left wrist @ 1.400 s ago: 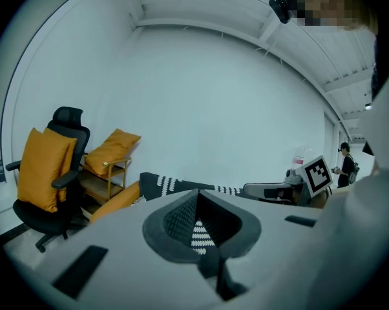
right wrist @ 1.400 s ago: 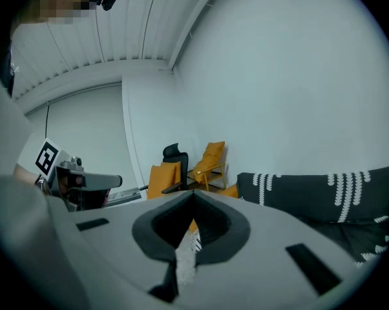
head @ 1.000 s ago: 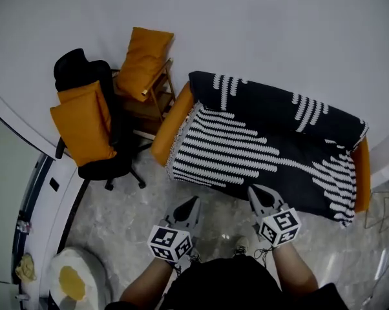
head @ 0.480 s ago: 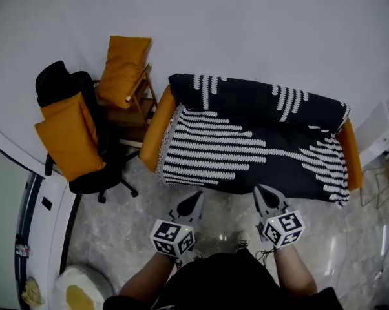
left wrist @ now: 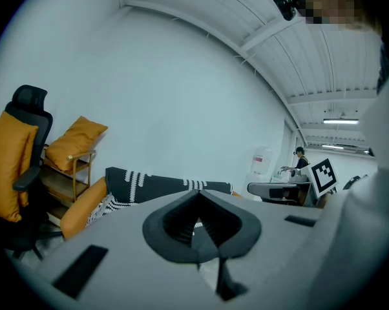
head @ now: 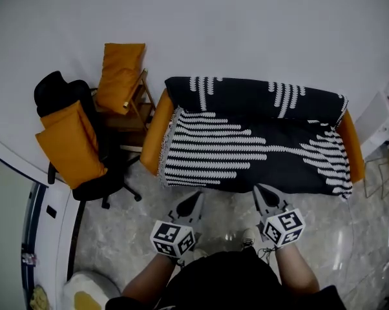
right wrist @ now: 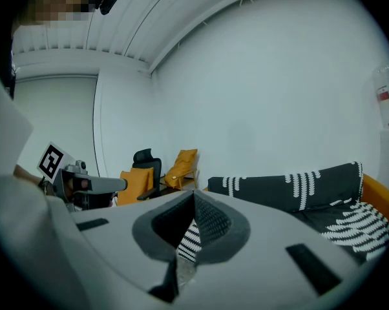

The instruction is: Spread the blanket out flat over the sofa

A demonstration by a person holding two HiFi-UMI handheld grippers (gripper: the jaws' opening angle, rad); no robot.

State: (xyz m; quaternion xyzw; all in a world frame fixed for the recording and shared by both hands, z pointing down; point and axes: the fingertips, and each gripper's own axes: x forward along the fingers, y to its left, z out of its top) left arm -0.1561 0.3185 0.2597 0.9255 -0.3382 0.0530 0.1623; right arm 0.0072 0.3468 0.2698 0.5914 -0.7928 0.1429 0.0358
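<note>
- The blanket (head: pixel 252 144), black with white stripe bands, is lying spread over the sofa (head: pixel 157 131), covering the backrest and the seat.
- Its top edge is running along the backrest against the wall (head: pixel 246 24); its front edge is hanging over the seat front towards the floor (head: pixel 117 231).
- Its fringed left edge is sitting just inside the sofa's orange left arm, and its right edge is ending beside the orange right arm, so both arms are showing bare.
- The left tongs (head: pixel 194 199) are pressed together with nothing between them, pointing at the left half of the front hem and staying apart from it; the left gripper view shows the same meeting tips (left wrist: pixel 198 196).
- The right tongs (head: pixel 260 191) are likewise closed on nothing, pointing near the middle of the hem without touching it, as the right gripper view confirms (right wrist: pixel 193 197).
- A strip of open marble floor is lying between the tong tips and the sofa front.
- On the left, a wooden chair (head: pixel 135 105) carrying an orange cushion (head: pixel 120 76) is crowding the sofa's arm, with a black office chair (head: pixel 59 89) beside it.
- On the right, a white unit (head: pixel 382 118) is standing near the other arm.
</note>
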